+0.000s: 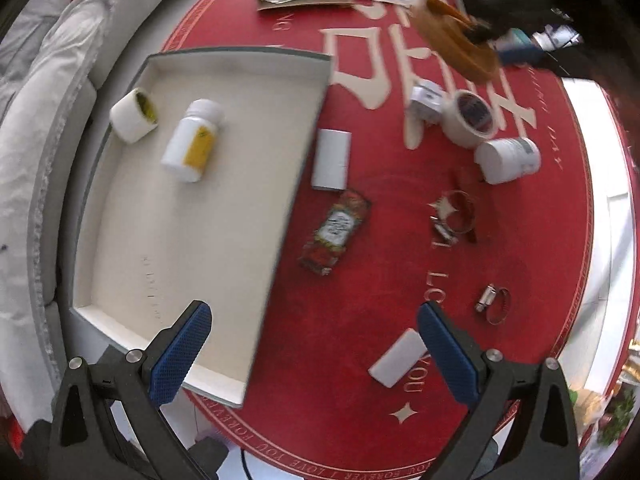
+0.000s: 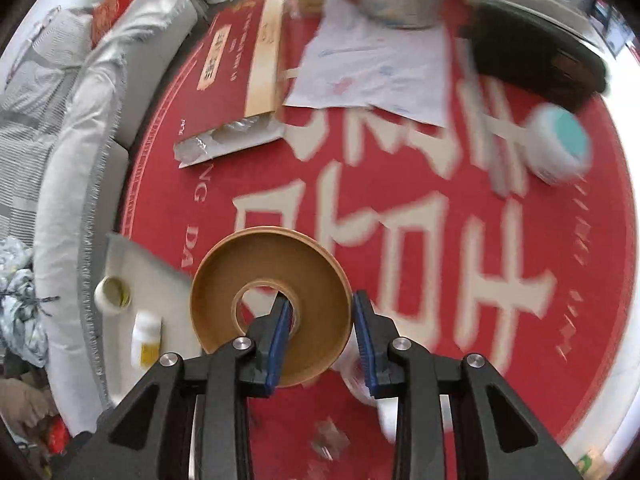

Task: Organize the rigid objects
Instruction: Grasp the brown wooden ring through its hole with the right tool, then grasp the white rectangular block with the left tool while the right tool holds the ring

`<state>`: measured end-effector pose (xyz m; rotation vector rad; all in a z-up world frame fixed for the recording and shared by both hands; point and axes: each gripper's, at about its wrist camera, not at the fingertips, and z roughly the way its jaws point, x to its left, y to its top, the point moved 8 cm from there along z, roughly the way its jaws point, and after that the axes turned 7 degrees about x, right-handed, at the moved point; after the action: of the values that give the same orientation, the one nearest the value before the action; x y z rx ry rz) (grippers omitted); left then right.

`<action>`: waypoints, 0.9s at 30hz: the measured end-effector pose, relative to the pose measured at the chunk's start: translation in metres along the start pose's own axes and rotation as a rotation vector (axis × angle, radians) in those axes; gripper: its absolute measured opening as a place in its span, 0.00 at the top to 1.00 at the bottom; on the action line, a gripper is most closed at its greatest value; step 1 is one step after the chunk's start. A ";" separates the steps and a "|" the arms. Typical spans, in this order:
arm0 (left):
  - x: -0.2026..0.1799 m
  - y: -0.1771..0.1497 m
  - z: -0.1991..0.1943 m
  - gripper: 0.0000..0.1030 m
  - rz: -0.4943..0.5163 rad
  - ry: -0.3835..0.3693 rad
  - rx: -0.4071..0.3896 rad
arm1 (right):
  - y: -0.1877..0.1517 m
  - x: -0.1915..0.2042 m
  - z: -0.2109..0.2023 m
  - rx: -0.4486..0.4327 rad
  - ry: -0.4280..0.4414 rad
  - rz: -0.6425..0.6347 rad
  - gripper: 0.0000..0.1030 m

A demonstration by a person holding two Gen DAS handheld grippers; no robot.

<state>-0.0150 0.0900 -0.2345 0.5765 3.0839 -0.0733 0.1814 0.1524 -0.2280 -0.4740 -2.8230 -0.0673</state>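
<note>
Right gripper (image 2: 320, 336) jaws clamp brown tape roll (image 2: 272, 304).

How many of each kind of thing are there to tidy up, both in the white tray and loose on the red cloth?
Tape rolls: 3 – brown roll, white roll, small roll
Bottles: 2 –
Flat white blocks: 2 –
Hose clamps: 2 –
Patterned packet: 1 –
Small white box: 1 –
Total: 11
</note>
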 end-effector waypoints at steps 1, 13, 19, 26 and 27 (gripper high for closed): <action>-0.002 -0.003 0.002 0.00 0.011 -0.002 0.002 | -0.016 -0.014 -0.007 0.007 -0.001 0.026 0.69; -0.042 -0.056 0.070 0.00 -0.252 -0.017 0.173 | -0.159 -0.159 0.020 0.185 -0.191 0.183 0.68; -0.027 -0.062 0.089 0.00 -0.494 -0.017 0.213 | -0.160 -0.168 0.030 0.163 -0.179 0.139 0.39; -0.029 -0.082 0.098 0.00 -0.652 -0.101 0.219 | -0.153 -0.169 0.048 0.172 -0.219 0.117 0.35; -0.028 -0.084 0.099 0.00 -0.663 -0.103 0.220 | -0.152 -0.168 0.049 0.178 -0.236 0.102 0.35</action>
<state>-0.0194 -0.0032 -0.3294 -0.4576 3.0301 -0.4263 0.2711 -0.0398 -0.3217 -0.6201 -2.9901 0.2753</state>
